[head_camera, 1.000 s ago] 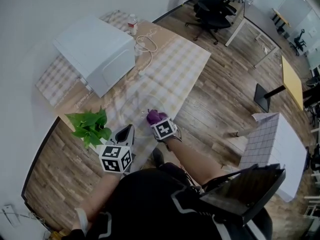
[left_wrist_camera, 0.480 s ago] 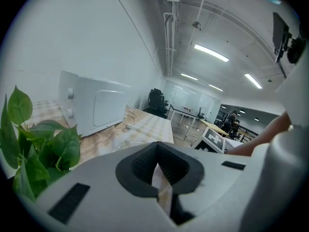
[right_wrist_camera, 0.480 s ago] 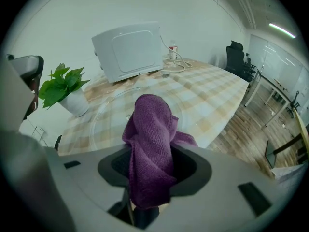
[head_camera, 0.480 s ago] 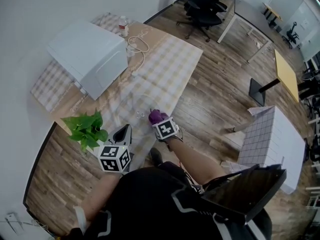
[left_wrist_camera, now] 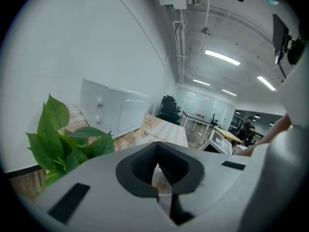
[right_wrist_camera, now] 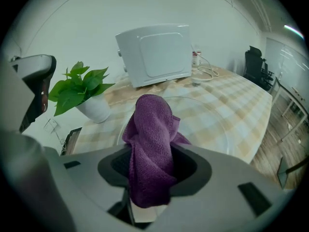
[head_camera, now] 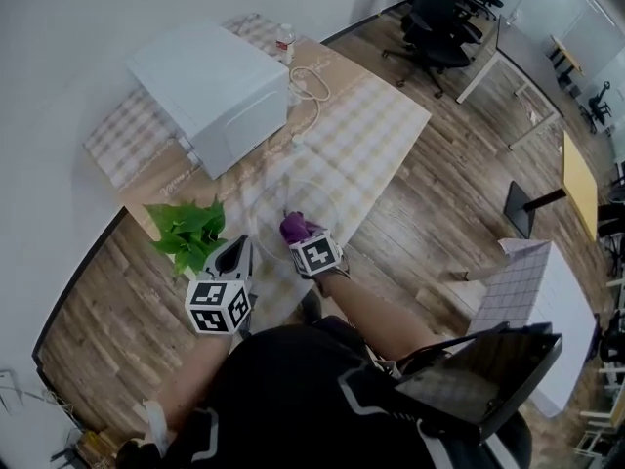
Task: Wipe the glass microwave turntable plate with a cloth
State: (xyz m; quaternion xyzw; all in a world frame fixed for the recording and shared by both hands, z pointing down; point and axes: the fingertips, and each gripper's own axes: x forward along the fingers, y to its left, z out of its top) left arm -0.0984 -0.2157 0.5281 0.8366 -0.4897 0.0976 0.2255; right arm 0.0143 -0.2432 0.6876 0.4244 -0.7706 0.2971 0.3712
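While right tool [right_wrist_camera: 150, 168] clamps purple cloth [right_wrist_camera: 152, 124], glass plate [right_wrist_camera: 207, 124] lies just ahead, under cloth; left tool [left_wrist_camera: 158, 172] closed, empty

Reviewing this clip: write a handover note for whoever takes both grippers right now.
Right gripper: shut on the bunched purple cloth, over the near part of the round clear glass turntable plate; contact with the glass cannot be told.
Left gripper: jaws together, empty, raised beside the green potted plant, off the plate.
Plate lies flat on the checked tablecloth, in front of the white microwave.
Done: cloth in grip, at the plate.
Left: wipe the glass; how much is wiped doesn't show.
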